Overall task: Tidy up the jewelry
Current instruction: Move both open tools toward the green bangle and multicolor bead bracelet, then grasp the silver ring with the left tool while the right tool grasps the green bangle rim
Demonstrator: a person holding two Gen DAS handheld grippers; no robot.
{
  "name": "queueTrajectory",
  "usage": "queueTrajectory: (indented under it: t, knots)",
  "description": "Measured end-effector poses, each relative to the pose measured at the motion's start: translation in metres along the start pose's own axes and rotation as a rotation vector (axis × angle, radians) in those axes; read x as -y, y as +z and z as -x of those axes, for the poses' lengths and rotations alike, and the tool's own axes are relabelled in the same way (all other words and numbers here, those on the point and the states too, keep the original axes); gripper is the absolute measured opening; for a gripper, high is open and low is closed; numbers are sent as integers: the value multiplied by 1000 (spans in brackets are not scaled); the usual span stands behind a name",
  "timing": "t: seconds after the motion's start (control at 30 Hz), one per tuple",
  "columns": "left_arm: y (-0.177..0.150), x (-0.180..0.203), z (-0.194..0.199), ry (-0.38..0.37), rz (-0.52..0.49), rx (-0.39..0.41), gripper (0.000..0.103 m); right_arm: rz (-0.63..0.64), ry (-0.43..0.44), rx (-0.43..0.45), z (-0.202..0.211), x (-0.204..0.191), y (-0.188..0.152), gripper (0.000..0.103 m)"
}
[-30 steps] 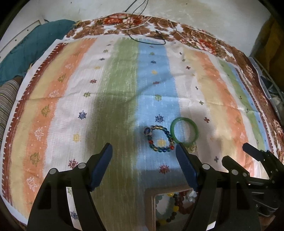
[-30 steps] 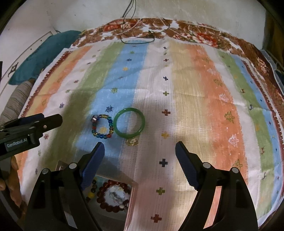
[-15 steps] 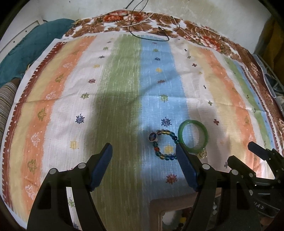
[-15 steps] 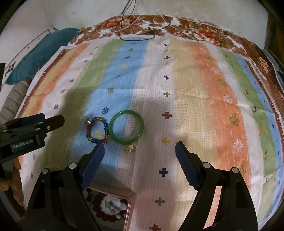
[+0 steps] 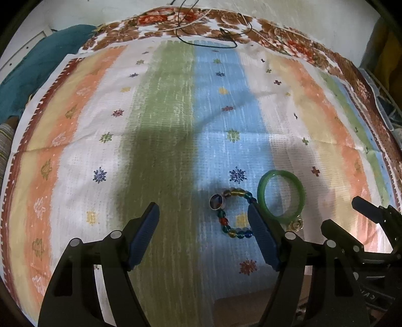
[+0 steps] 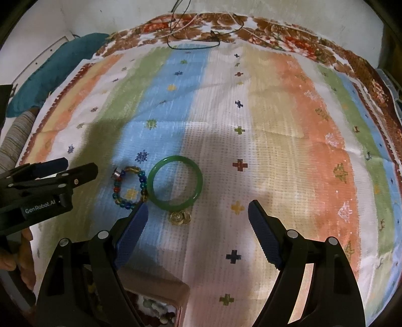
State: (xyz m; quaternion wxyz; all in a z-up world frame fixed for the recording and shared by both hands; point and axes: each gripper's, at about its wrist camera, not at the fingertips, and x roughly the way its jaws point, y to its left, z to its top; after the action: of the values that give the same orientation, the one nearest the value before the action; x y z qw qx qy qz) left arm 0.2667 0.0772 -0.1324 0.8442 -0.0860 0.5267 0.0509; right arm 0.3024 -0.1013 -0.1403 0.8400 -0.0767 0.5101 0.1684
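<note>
On the striped cloth (image 6: 289, 125), left of centre in the right wrist view, we see the green bangle (image 6: 175, 185), probably rigid, slick, breakable: pinch across its rim. Touching its left, the beaded bracelet (image 6: 129, 187) looks limp; grip the strand. Our left gripper (image 5: 203, 223) and right gripper (image 6: 198, 221) hover spread, empty.

Striped cloth (image 5: 176, 125), teal cushion (image 5: 37, 65), pale wall (image 6: 113, 15)
</note>
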Motion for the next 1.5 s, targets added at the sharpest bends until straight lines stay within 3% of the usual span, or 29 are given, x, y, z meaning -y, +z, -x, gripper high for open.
queueTrajectory:
  t: [0.37, 0.83, 0.87, 1.0, 1.23, 1.37, 1.5]
  knots:
    - [7, 3, -20, -12, -29, -26, 71, -9, -6, -23, -20, 2, 8, 82]
    - [10, 4, -42, -27, -47, -78, 55, 16, -21, -55, -44, -5, 17, 80]
    - [10, 4, -43, -29, -48, -82, 53, 17, -19, -59, -45, -5, 17, 73]
    - [8, 4, -50, -25, -59, -97, 47, 24, -24, -80, -55, -7, 16, 69]
    - [7, 3, -55, -43, -69, -104, 33, 23, -29, -98, -62, -5, 14, 50]
    - [6, 7, -55, -67, -79, -107, 20, -2, -6, -100, -64, 0, 14, 38]
    - [4, 10, -55, -60, -94, -106, 19, 3, -11, -97, -65, 3, 13, 26]
